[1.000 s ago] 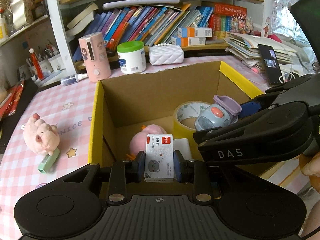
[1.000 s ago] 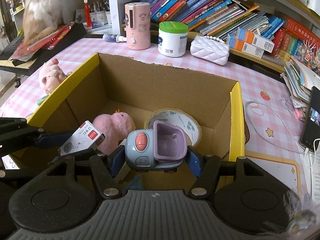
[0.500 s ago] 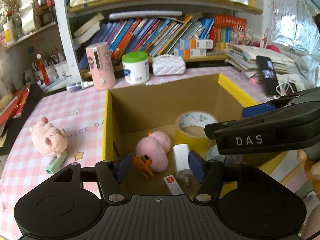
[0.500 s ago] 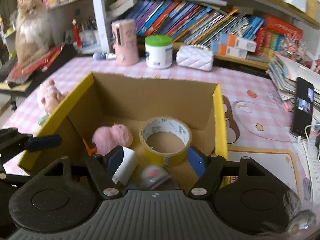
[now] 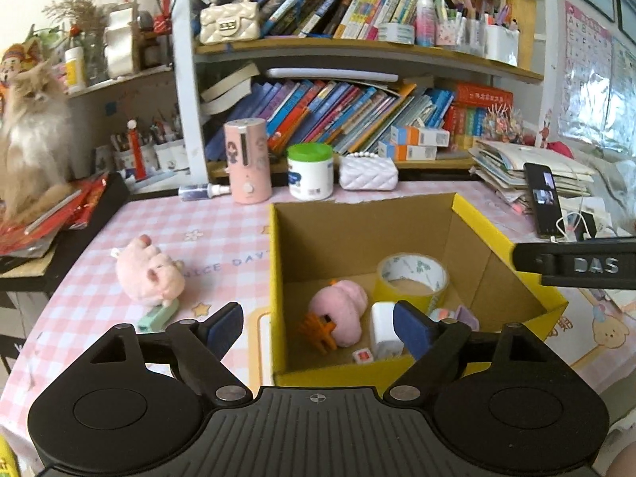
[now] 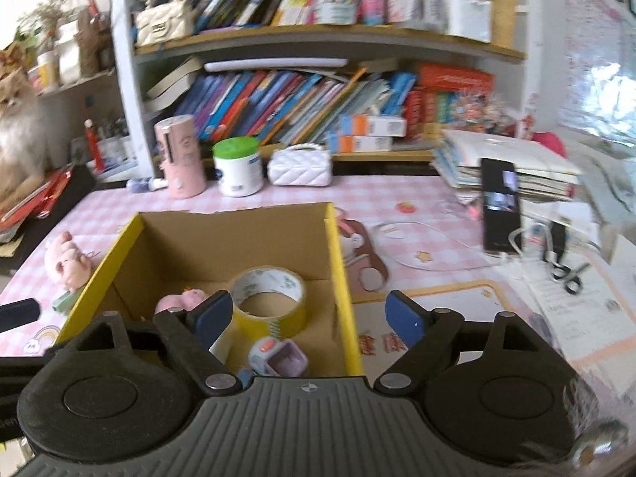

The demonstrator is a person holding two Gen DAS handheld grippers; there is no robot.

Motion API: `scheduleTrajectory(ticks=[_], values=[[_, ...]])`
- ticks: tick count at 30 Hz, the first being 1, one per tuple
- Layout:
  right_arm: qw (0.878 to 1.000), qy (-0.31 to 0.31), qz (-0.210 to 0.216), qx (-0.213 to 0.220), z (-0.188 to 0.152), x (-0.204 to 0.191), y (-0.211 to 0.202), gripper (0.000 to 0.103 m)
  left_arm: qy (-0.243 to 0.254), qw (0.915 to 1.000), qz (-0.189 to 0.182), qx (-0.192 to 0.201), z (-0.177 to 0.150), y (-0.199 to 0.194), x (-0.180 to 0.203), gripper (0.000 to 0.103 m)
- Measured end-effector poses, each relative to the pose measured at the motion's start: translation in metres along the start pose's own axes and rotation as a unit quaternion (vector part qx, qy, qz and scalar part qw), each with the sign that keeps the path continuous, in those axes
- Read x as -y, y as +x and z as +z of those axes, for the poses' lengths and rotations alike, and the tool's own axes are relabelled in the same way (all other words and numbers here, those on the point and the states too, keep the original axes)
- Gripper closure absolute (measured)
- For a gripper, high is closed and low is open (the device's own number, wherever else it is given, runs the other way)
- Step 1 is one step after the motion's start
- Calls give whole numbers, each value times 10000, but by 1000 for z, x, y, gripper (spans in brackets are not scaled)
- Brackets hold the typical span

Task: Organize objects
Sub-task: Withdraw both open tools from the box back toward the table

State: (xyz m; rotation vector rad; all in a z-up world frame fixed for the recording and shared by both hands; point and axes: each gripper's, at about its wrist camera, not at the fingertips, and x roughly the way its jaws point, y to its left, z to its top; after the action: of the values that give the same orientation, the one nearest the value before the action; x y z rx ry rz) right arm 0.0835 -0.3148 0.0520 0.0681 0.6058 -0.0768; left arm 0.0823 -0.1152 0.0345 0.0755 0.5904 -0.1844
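Cardboard box (image 5: 357, 234) with yellow edges sits on my pink checked counter (image 5: 190, 234). Inside it lie the tape roll (image 5: 411, 278), a pink fluffy toy (image 5: 342, 310), a white plug (image 5: 383, 328) and the little toy car (image 6: 278, 355). My left tongs (image 5: 318, 328) and right tongs (image 6: 308, 312) are opening wider, with nothing in them.

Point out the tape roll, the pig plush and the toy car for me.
Tape roll (image 5: 412, 278): left wrist view, top rim.
Pig plush (image 5: 149, 276): left wrist view, middle of its body.
Toy car (image 6: 278, 357): right wrist view, its purple scoop.
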Motion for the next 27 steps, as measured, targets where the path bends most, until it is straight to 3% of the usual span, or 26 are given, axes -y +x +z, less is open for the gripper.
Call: scheduleTrajectory(ticks=[6,13,17,27], values=[[9996,108,-228,-151,-30,-10,-24,20,-24,9997,-36,-237,-23,-11,-18,17],[9952,387,-442,-780,-76,-36,-36,20,135,9973,-210,-684,-50,-28,-38,15],[9933,447,-568,-905,-92,-57,-43,19,217,9953,-278,-897,-65,-39,-53,14],[9920,239,-274,-1208,-125,-117,-60,19,60,9921,-143,-1242,-94,-62,-99,14]])
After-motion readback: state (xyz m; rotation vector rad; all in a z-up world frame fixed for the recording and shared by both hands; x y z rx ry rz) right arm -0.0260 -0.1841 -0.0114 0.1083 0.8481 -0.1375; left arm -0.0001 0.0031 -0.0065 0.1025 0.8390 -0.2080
